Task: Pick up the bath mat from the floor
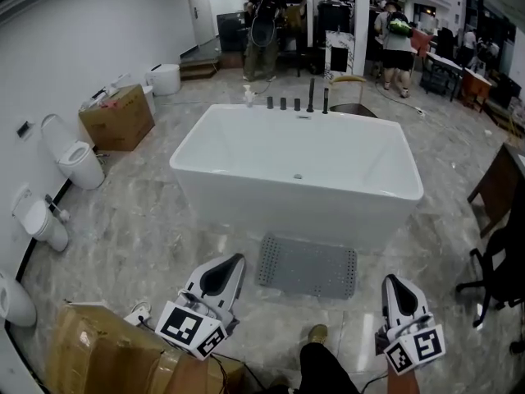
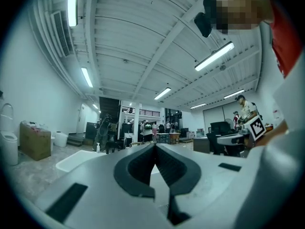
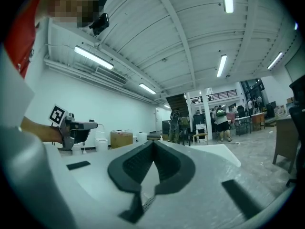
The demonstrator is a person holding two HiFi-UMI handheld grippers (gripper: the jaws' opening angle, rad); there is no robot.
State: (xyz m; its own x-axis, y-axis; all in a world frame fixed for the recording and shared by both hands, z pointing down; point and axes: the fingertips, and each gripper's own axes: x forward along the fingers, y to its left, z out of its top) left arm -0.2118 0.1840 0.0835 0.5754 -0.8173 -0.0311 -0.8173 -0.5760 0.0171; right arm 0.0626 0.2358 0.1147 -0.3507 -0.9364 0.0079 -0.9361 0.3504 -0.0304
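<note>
A grey perforated bath mat (image 1: 308,266) lies flat on the marble floor in front of the white bathtub (image 1: 297,164). In the head view my left gripper (image 1: 232,258) is held low at the left, short of the mat's near left corner, its jaws shut and empty. My right gripper (image 1: 392,280) is at the lower right, off the mat's near right corner, also shut on nothing. Both gripper views point level across the room, with the left gripper (image 2: 154,146) and the right gripper (image 3: 153,142) closed tip to tip; the mat is not in them.
Cardboard boxes (image 1: 117,117) and toilets (image 1: 79,162) line the left wall; another box (image 1: 98,352) sits by my left side. A dark chair (image 1: 496,191) stands at the right. Several people (image 1: 397,46) stand beyond the tub. My shoe (image 1: 316,333) is just before the mat.
</note>
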